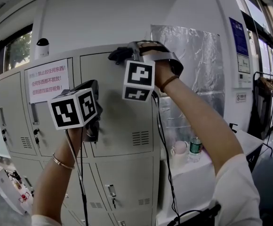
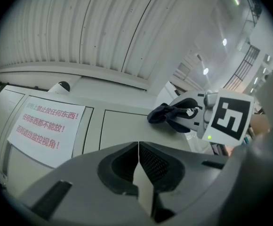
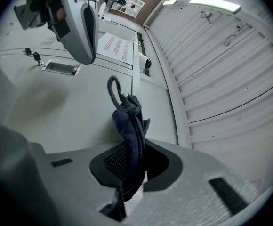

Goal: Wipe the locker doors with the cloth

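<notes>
The grey locker door fills the middle of the head view. My right gripper is raised to that door's top edge, shut on a dark blue cloth that touches the door. In the right gripper view the cloth hangs bunched between the jaws of my right gripper, pressed against the locker face. My left gripper is lower and to the left, in front of the same door. Its jaws are shut with nothing between them. The left gripper view also shows the cloth.
A white sign with red print is stuck on the locker to the left, and a dome camera sits above it. Keys hang in the left locks. To the right, a white table holds a mug and a bottle.
</notes>
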{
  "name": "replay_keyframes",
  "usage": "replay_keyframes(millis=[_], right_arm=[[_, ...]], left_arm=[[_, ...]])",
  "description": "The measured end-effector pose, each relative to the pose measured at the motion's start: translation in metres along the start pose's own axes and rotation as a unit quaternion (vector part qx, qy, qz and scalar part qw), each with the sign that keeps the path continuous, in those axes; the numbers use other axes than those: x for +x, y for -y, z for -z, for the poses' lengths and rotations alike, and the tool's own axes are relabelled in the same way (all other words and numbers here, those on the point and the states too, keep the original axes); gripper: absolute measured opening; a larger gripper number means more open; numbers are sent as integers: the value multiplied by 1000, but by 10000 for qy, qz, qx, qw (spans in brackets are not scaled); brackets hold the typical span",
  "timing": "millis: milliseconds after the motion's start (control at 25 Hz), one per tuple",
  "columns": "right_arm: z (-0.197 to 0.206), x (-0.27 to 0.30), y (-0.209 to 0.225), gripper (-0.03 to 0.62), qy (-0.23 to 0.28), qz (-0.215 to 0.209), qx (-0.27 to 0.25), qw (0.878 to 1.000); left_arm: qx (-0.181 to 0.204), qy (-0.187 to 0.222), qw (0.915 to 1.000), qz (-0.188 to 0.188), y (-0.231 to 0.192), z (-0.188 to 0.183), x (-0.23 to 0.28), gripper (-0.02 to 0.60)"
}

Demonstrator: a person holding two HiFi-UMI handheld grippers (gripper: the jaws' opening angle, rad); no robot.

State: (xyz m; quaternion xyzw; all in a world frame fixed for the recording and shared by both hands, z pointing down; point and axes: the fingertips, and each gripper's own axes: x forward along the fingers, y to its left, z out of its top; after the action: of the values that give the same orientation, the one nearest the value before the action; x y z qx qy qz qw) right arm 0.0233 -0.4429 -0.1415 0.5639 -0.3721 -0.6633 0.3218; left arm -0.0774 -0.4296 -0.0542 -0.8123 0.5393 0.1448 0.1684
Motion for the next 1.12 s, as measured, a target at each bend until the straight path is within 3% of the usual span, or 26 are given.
replay_keyframes(millis=[440,1120], right_arm=[[-2,0,-20,43,-27,-181,-53,9998],[0,-25,-80,43,-28,-668,54,9977]], left_arm=[[-55,-173,9998,5,0,20,-1,9],[-375,-709,9968,-57,4,83,-17,9]])
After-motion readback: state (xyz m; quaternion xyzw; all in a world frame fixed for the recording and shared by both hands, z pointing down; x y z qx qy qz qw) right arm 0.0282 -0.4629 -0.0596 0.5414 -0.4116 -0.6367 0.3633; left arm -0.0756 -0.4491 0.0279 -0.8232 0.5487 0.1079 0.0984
